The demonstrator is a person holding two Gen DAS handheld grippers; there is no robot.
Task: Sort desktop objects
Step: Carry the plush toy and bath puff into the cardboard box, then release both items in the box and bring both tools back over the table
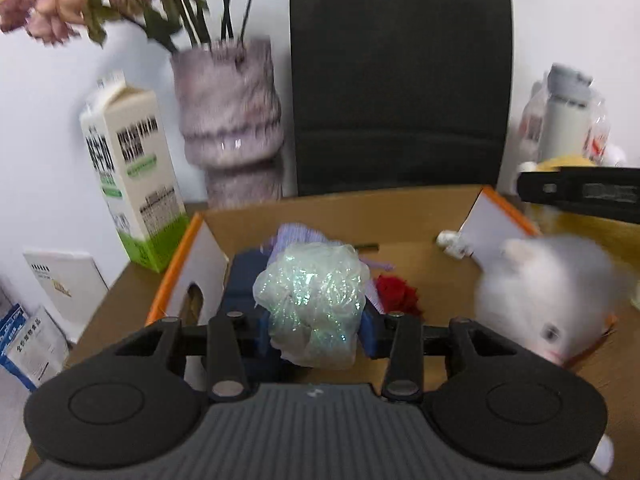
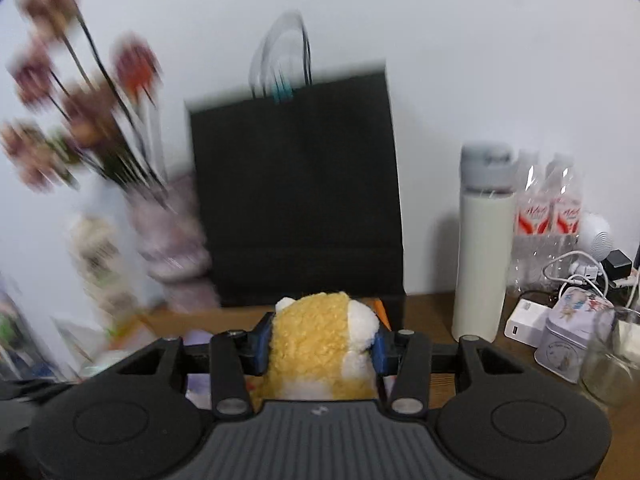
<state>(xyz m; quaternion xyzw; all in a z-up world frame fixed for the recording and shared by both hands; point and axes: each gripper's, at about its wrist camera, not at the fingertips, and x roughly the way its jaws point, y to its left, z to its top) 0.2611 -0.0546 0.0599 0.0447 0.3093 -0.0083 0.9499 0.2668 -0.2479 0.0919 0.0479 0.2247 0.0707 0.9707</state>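
My left gripper (image 1: 316,320) is clenched on a glittery plastic bundle (image 1: 312,300), low centre of frame, held over the open cardboard box (image 1: 348,208). A white plush (image 1: 548,292) sits blurred at the box's right edge. My right gripper (image 2: 320,344) grips a yellow-and-white plush (image 2: 320,340), bottom centre. Behind: black paper bag (image 2: 296,184), white bottle (image 2: 482,264) at right.

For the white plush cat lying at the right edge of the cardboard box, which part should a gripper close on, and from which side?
Judging from the left wrist view, grip the white plush cat across its rounded body, coming from above. It lies face-down toward the camera over the cardboard box rim, so the fluffy back is the broadest exposed part. Both grippers are occupied now: the left gripper holds an iridescent bundle, the right gripper a yellow plush toy.
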